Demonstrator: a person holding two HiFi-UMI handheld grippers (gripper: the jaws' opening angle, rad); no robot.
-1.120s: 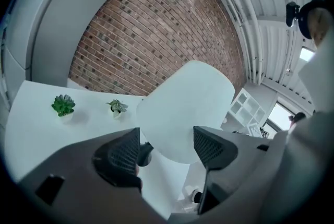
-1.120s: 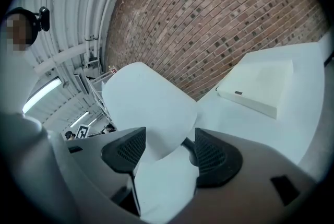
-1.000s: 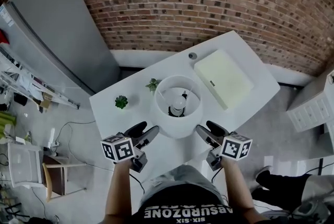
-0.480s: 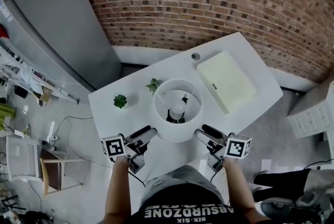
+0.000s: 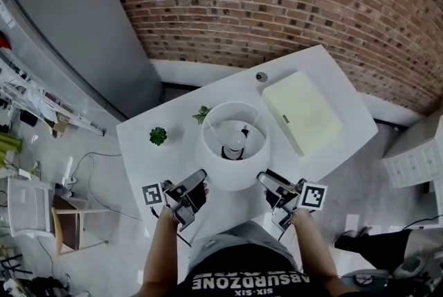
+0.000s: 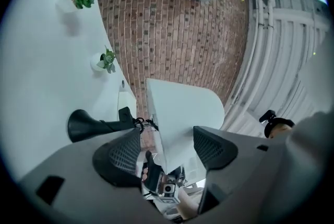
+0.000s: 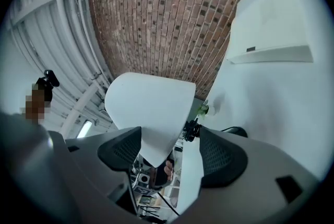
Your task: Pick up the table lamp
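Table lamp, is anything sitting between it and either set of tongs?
Nothing visible does. The left tongs and right tongs flank the table lamp at its shade. The left jaws stand apart; the right jaws are opening, with the shade's edge showing between them.

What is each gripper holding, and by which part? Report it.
Nothing is held. The left gripper stands open and the right gripper is opening its jaws; the lamp shade shows between each pair, gripped by neither.

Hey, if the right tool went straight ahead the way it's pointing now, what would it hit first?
Most likely the white lamp shade, which sits right ahead of the right tool. Its jaws are opening, with the shade's edge seemingly between them and not pressed. Depth is unclear.
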